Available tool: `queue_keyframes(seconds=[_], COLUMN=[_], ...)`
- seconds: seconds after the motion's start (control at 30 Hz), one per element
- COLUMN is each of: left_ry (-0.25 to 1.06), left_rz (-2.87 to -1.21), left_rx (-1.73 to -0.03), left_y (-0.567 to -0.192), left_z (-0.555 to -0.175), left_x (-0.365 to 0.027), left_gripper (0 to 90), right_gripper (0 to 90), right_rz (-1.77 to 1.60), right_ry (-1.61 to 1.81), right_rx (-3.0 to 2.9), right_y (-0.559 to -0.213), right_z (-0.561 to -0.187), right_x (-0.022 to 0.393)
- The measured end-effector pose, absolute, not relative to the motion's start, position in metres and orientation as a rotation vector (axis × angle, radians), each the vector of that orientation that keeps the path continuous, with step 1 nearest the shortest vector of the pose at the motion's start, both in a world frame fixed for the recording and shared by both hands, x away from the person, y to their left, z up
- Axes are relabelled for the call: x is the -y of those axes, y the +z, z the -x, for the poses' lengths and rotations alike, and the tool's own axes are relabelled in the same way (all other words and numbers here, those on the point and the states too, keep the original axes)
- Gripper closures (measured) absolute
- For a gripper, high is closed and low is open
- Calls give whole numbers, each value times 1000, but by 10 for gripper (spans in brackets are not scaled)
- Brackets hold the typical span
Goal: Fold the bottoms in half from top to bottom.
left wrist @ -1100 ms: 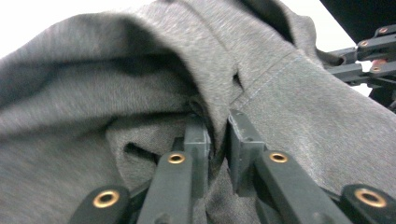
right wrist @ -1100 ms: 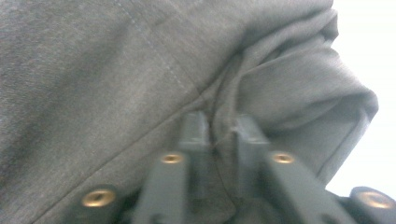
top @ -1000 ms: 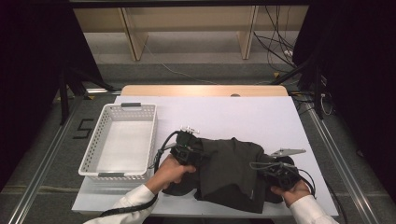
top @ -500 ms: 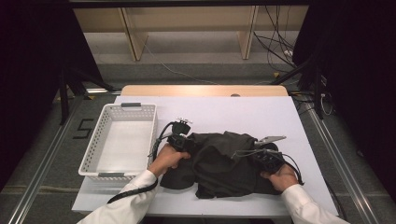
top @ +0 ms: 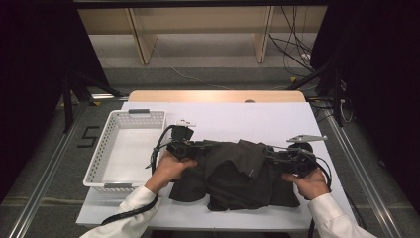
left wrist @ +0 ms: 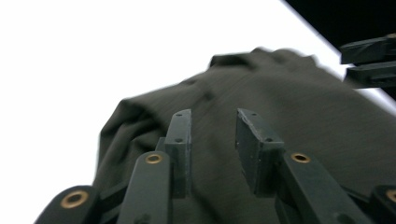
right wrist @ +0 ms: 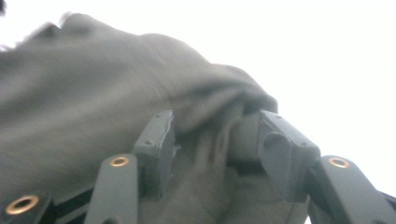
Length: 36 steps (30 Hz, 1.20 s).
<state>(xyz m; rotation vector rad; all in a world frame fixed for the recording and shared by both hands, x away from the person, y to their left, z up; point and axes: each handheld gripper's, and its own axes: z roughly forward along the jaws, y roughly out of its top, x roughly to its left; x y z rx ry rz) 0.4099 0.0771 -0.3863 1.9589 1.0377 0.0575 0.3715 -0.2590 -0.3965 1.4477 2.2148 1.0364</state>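
At the left of the high view a white basket point(top: 124, 148) stood on the white table point(top: 237, 116), just beside the work. Right of it, at centre frame, the left gripper point(top: 190, 148) lay at the left edge of a dark garment point(top: 237, 173) that was bunched across the lower middle of the table. In the left gripper view its jaws had just been opening and stood parted over the cloth point(left wrist: 280, 116), the pads not pressing it. At the right of the high view the right gripper point(top: 275, 156) sat at the garment's right edge; its jaws, also just opening, stood apart with a loose fold point(right wrist: 210, 140) between them.
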Motion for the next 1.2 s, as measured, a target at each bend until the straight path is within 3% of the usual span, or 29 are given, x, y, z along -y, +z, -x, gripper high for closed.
queue_keyframes(seconds=[0.2,0.47,0.57,0.7,0.73,1.0,1.2], left_ry=[-57,-141,-161,-163,-163,-158,-118], left_rz=[-2020,-2199,-2234,-2229,-2226,-2209,-2254], left_rx=[-924,-871,-883,-872,-872,-869,-880], left_y=[-385,-422,-436,-434,-433,-430,-441], left_z=[-395,-379,-376,-375,-374,-370,-373], left_x=[-54,-26,-23,-25,-26,-32,-31], left_gripper=[891,892,892,892,892,891,891], right_gripper=[352,316,410,733,778,806,808], right_rz=[-1478,-1604,-1599,-1582,-1579,-1462,-1474], right_ry=[1045,954,914,920,936,984,768], right_rx=[-2277,-2375,-2416,-2396,-2388,-2368,-2426], right_y=[-391,-420,-430,-430,-427,-391,-429], right_z=[-379,-398,-395,-393,-392,-367,-370], right_x=[238,225,216,215,217,238,241])
